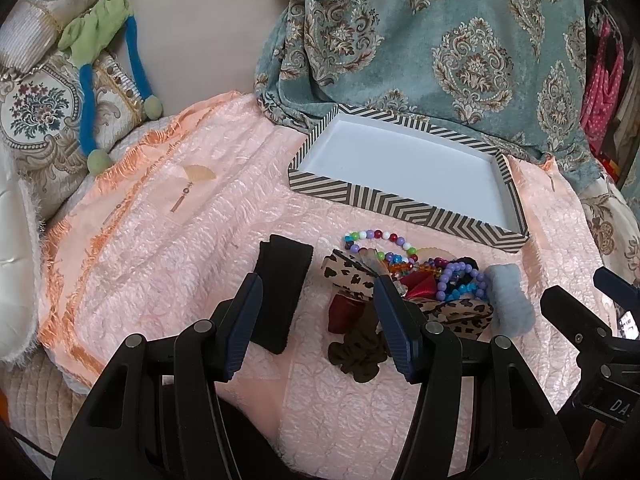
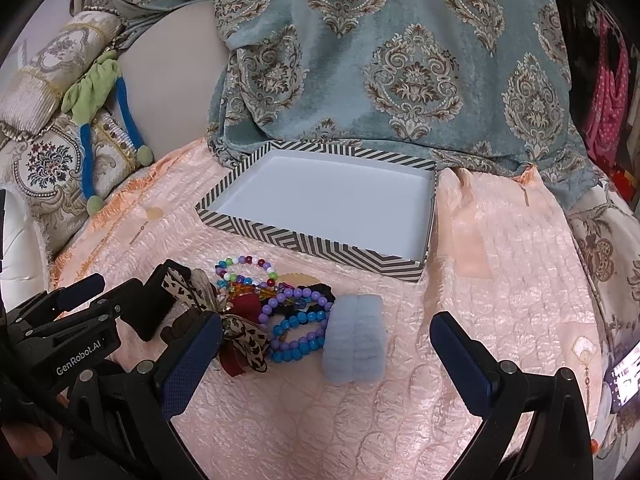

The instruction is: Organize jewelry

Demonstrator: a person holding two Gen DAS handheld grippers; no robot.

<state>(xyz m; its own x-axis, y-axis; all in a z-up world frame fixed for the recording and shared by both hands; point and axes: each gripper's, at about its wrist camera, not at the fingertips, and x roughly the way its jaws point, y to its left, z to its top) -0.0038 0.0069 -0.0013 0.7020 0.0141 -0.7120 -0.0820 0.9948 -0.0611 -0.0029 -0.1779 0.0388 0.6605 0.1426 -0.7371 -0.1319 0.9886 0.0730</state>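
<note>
glossy plastic beads | matt paper box | shiny quilted cloth

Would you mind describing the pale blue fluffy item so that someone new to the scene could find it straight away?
Start at the striped box on the pink quilted cover; just in front of it lies a pile of beaded bracelets and bows. The pale blue scrunchie sits at that pile's right edge, beside the bright blue bead bracelet. It alone is soft, plain and pastel, with no beads or print.
</note>
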